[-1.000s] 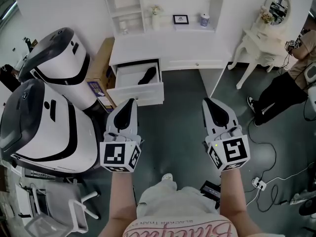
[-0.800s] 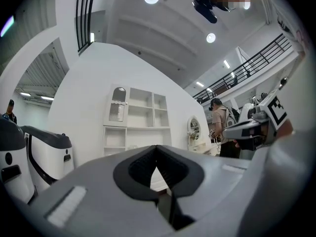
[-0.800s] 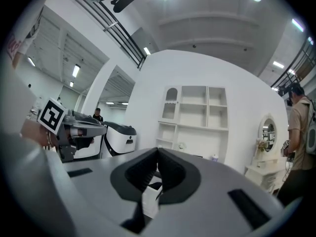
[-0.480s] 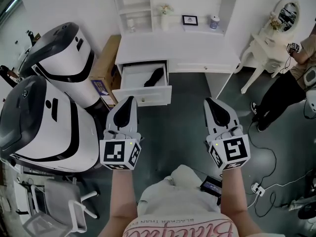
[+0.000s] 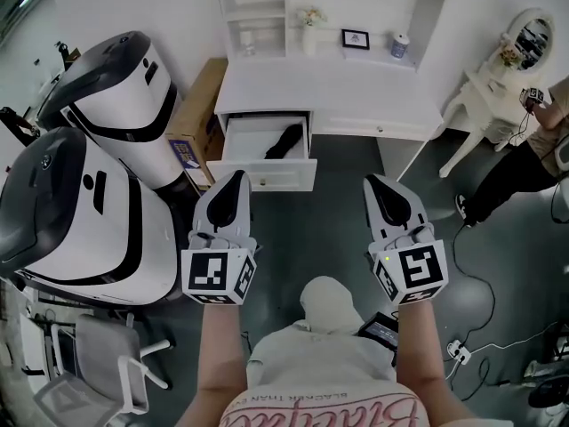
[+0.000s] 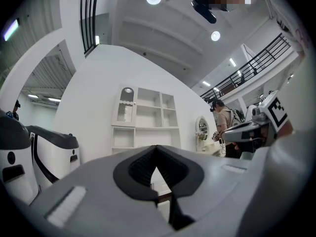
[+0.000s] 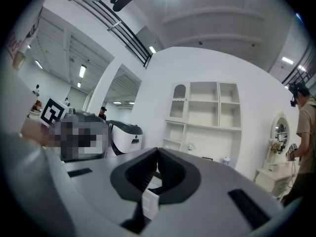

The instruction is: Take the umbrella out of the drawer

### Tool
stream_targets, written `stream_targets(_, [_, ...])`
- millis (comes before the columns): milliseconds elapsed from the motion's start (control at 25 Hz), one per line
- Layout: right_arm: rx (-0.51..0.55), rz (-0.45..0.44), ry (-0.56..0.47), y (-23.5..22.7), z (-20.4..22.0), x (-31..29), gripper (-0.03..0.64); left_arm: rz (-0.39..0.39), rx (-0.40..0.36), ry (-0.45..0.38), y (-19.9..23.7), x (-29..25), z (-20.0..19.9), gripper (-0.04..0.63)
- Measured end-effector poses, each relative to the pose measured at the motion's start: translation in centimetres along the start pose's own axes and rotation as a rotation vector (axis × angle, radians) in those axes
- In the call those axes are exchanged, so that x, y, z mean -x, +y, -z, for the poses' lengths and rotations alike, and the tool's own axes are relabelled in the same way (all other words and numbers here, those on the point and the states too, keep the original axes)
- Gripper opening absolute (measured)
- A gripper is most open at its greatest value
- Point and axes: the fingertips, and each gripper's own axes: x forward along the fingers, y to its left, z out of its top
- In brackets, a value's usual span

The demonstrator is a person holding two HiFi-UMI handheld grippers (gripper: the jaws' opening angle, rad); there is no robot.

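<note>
Umbrella (image 5: 284, 140): dark, apparently folded, lying in the open drawer (image 5: 267, 174), upper centre of frame. The drawer sits further right in frame than a second ago. Left gripper (image 5: 235, 180) and right gripper (image 5: 378, 184): jaws closed, nothing held, both below the drawer and clear of it.

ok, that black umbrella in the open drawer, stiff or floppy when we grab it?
Likely stiff lengthwise: the umbrella looks folded into one compact dark bar. Its cloth probably gives a little under a grip. It lies slanted in the drawer, so it may pivot if grabbed at one end.
</note>
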Motion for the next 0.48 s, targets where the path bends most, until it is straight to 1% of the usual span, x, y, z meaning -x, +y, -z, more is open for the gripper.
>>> stream_targets(240, [-0.010, -0.010, 0.000, -0.6, 0.7, -2.1, 0.009, -0.007, -0.001, 0.023, 0.7, -1.5, 1.4, 0.009])
stream_targets(480, [-0.018, -0.003, 0.007, -2.6, 1.9, -5.3, 0.009, -0.008, -0.004, 0.039, 1.8, -5.0, 2.5, 0.009])
